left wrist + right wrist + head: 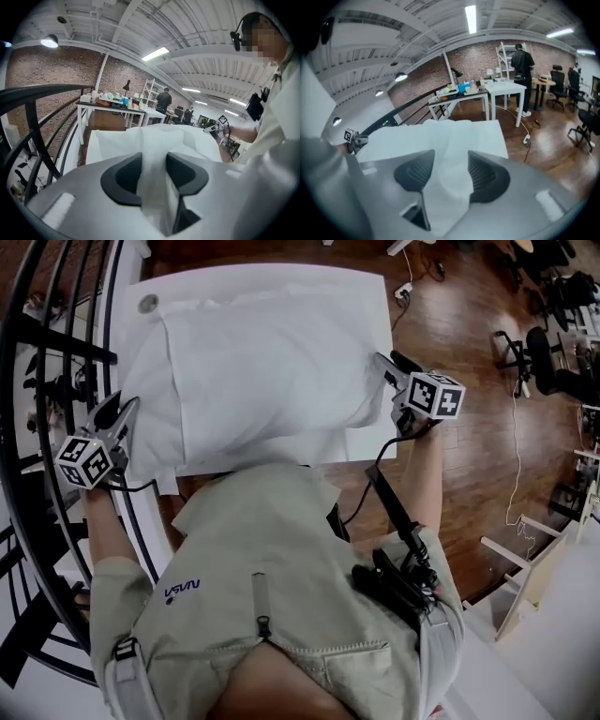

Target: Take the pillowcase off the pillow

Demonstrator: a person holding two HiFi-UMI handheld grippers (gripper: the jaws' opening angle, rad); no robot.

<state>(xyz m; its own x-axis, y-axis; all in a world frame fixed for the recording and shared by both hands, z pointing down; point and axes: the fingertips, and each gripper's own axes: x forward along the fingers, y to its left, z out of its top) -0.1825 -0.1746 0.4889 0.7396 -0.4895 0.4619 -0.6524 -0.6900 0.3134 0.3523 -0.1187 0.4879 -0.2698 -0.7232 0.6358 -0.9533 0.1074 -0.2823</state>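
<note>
Head view: pillow (262, 343), inside white pillowcase (164, 460), lies on white table (373, 287), stretched between the two sets of fingers. L gripper (129, 409) sits at the case's near-left corner. R gripper (382, 364) sits at its near-right corner.

Left gripper view: L gripper (153, 161) jaws are partly apart. A fold of pillowcase (154, 140) runs through the gap, loose, not clamped. The rest of the case bulges just beyond the fingertips. Black railing (37, 122) is to their left.

Right gripper view: R gripper (451, 161) jaws stand wider apart. Pillowcase (440, 136) fabric is slack between them, nearer the right pad and unpinched. Table (499, 140) edge lies past the fingertips.
</note>
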